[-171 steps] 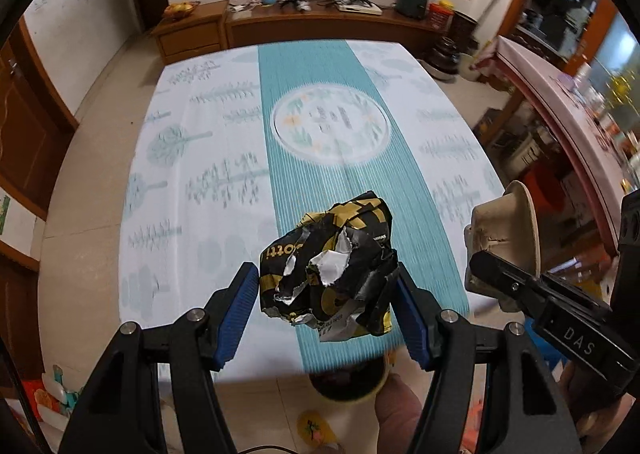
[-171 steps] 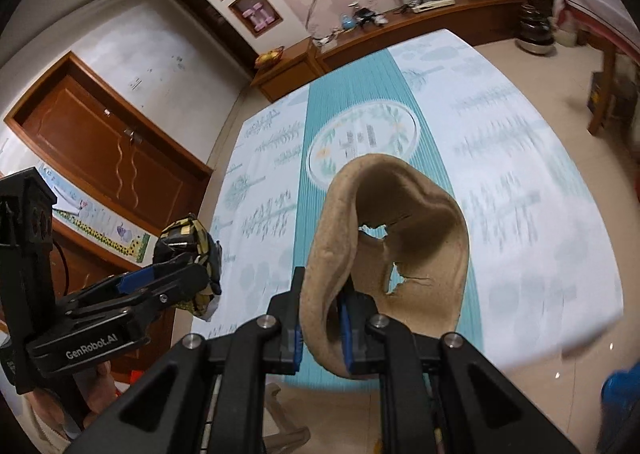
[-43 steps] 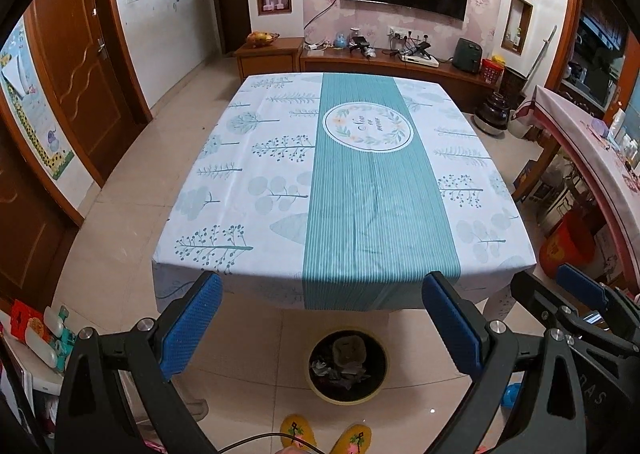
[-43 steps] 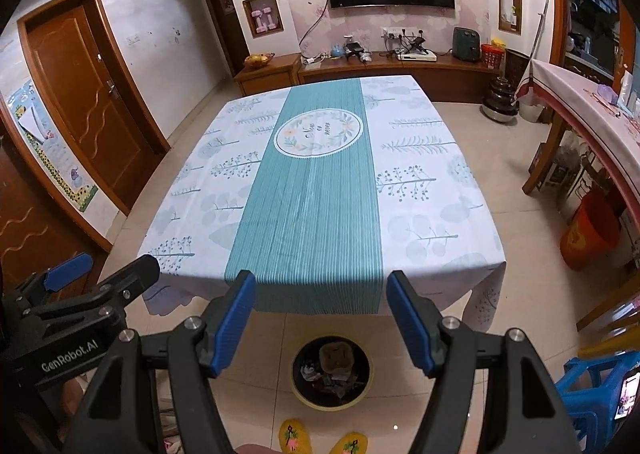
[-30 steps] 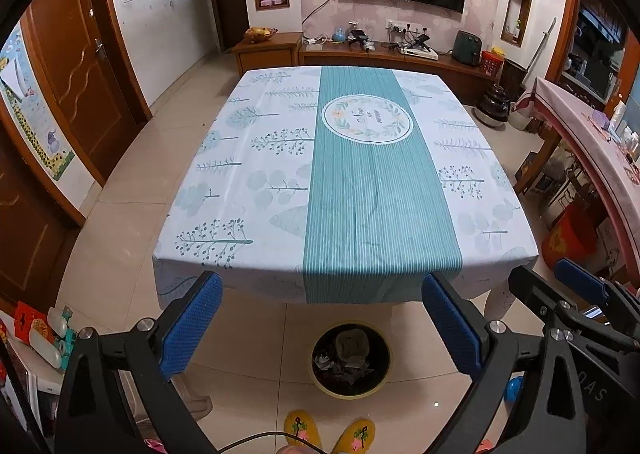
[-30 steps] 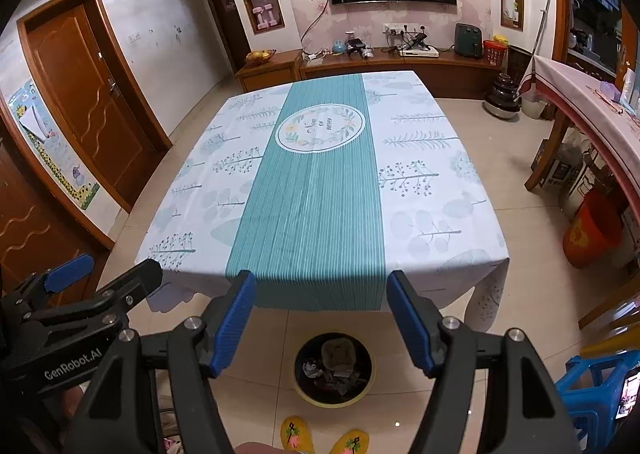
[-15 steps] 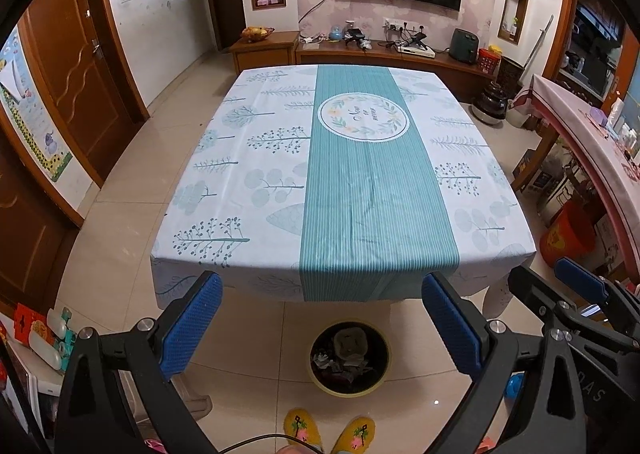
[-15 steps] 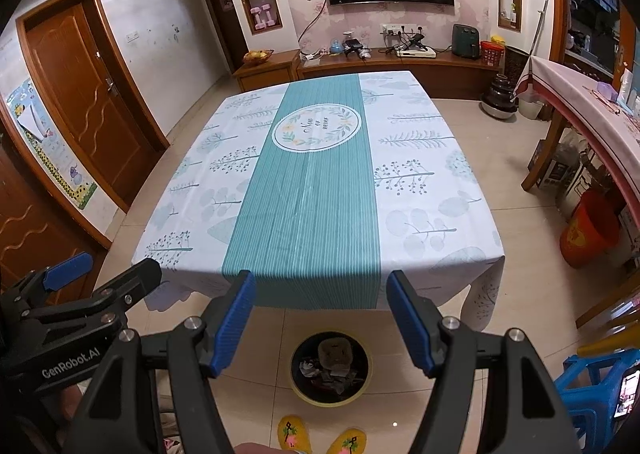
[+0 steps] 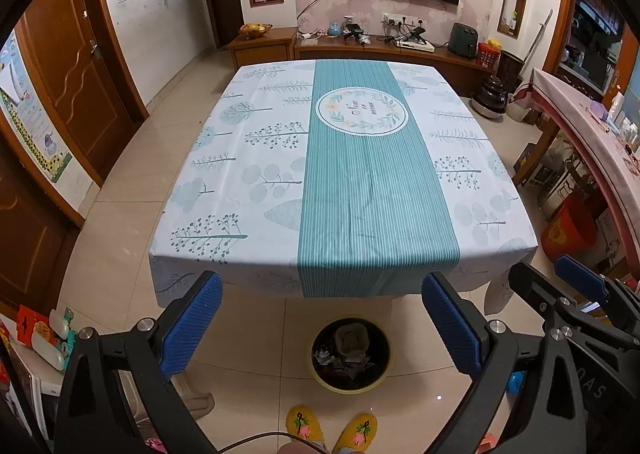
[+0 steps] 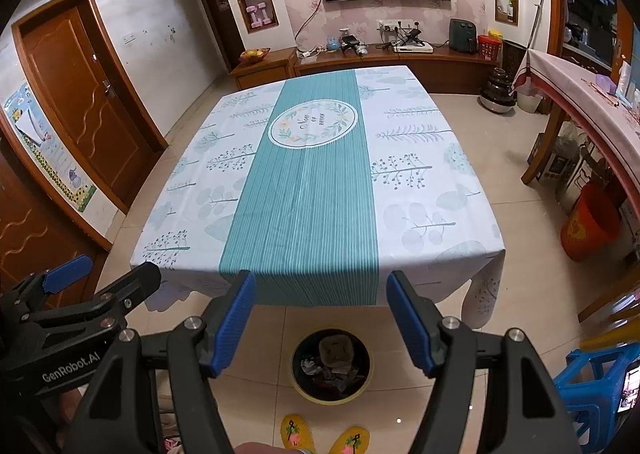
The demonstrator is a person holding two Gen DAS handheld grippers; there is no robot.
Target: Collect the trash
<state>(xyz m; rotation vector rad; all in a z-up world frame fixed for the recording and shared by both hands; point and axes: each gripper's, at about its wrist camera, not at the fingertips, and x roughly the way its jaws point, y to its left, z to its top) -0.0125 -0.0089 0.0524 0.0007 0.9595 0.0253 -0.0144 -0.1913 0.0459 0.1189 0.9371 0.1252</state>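
black round trash bin with yellow rim [image 9: 351, 354] [image 10: 330, 370] sits on tiled floor just before the cloth-covered table [image 9: 224, 190] [image 10: 440, 182], crumpled scraps inside. left gripper [image 9: 320, 320] released, empty. right gripper [image 10: 322, 318] likewise spread, empty.

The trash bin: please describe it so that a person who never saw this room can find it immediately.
Start at the big table covered with a white and teal cloth. On the tiled floor just before its near edge stands the trash bin, a round black bucket with a yellowish rim, holding crumpled trash. The orange bucket at the right is bigger and stands by another table.
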